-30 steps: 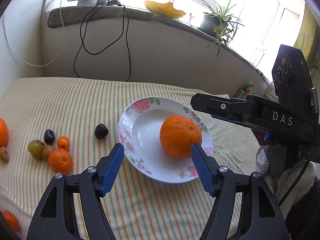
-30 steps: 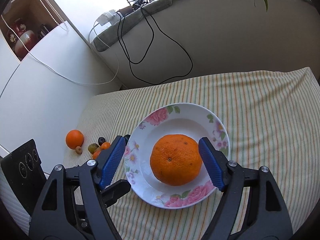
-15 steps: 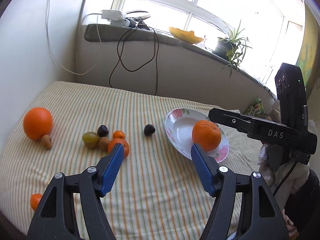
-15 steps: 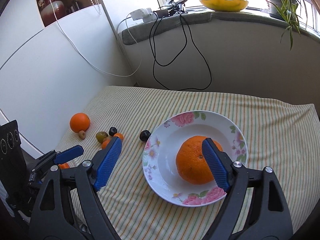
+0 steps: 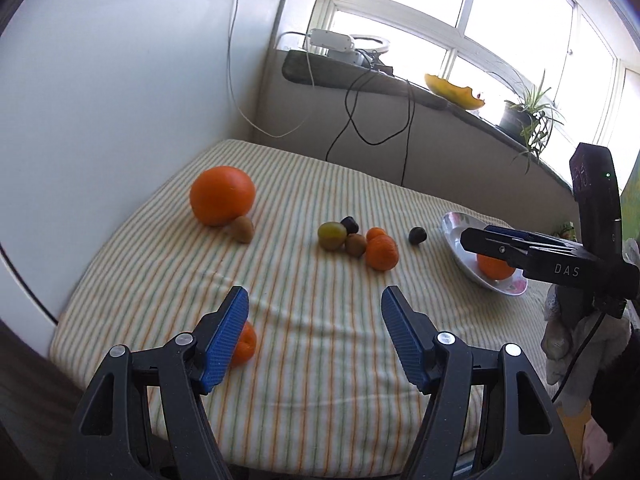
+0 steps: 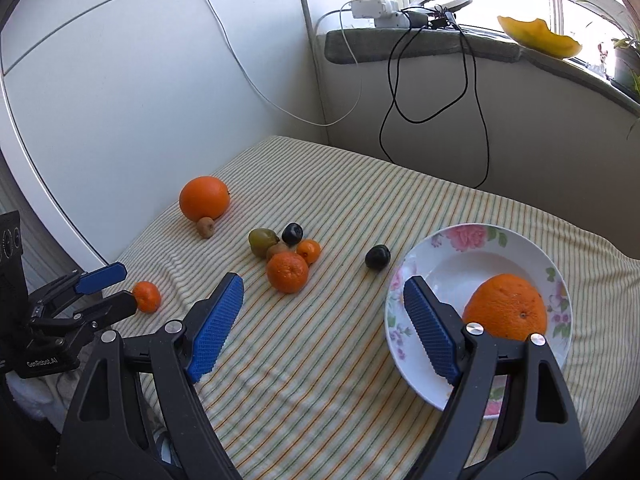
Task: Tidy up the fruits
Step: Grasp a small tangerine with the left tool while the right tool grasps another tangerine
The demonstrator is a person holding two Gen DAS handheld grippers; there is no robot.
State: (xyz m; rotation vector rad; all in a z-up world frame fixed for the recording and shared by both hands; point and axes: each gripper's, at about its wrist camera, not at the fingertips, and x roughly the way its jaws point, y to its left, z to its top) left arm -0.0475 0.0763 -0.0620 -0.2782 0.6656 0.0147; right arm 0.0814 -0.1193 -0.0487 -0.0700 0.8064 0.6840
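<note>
A large orange (image 6: 506,309) lies in the flowered white plate (image 6: 456,244) on the striped cloth; the plate also shows in the left wrist view (image 5: 460,232). A second large orange (image 5: 222,195) sits far left with a small kiwi (image 5: 243,229) against it. A cluster of a green fruit (image 5: 331,235), dark plums, a kiwi and tangerines (image 5: 382,254) lies mid-table. One dark plum (image 5: 417,235) lies alone near the plate. A small tangerine (image 5: 245,342) sits by my left gripper (image 5: 314,326), which is open and empty. My right gripper (image 6: 322,316) is open and empty, left of the plate.
The white wall (image 5: 120,100) bounds the table on the left. Black and white cables (image 6: 440,92) hang from the sill behind. The cloth's near edge (image 5: 320,452) drops off below the left gripper. A yellow bowl (image 6: 540,38) and a plant (image 5: 528,112) stand on the sill.
Both grippers have swung left, away from the plate. The left gripper now faces the loose fruit; the orange stays in the plate, now at the right of both views.
</note>
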